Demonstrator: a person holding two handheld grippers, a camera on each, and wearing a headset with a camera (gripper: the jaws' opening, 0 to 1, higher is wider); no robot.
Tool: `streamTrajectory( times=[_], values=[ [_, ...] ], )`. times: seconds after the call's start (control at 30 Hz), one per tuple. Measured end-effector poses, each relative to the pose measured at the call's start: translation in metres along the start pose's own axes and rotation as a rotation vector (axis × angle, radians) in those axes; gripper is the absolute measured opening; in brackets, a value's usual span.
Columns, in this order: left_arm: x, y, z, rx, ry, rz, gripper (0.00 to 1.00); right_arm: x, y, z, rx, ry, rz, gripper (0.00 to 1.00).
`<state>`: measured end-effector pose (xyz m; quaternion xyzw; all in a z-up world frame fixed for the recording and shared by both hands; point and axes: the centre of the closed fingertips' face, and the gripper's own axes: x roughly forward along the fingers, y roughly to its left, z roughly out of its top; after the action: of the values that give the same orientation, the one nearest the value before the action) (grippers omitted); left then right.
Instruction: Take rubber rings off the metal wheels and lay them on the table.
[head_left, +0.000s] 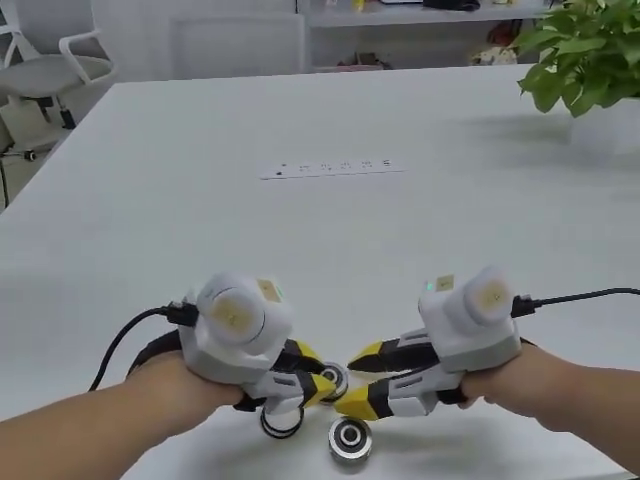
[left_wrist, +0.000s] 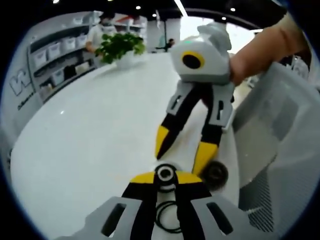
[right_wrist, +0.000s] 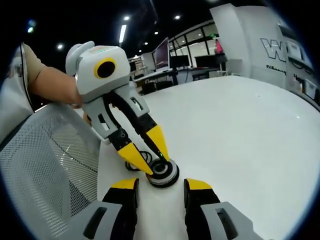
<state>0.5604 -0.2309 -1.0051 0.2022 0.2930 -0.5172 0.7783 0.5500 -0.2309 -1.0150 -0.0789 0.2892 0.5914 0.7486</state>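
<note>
Metal wheel (right_wrist: 162, 172), seemingly still ringed in rubber, sits pinched between the fingers of the left gripper (right_wrist: 154, 162) at the near edge of the table (head_left: 320, 230), probably steadied so the spread fingers of the right gripper (left_wrist: 180, 159) can peel it.

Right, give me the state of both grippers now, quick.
Left gripper: jaws shut on a metal wheel.
Right gripper: jaws open, holding nothing.
</note>
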Motion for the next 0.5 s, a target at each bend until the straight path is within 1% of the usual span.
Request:
streamTrajectory(
  times=[0.2,0.33,0.4,0.5],
  values=[
    [0.0,-0.001,0.0,-0.021,-0.01,0.014,0.14,0.009,0.003,0.001,-0.044,0.016,0.012,0.35],
    [0.0,-0.001,0.0,-0.033,-0.017,0.025,0.13,0.012,0.0,0.002,-0.063,0.018,-0.011,0.33],
    [0.0,0.0,0.0,-0.037,-0.018,0.03,0.13,0.012,-0.001,0.002,-0.069,0.021,-0.017,0.31],
    [-0.001,0.0,0.0,-0.039,-0.018,0.034,0.13,0.011,0.0,0.001,-0.085,0.022,-0.015,0.27]
  ],
)
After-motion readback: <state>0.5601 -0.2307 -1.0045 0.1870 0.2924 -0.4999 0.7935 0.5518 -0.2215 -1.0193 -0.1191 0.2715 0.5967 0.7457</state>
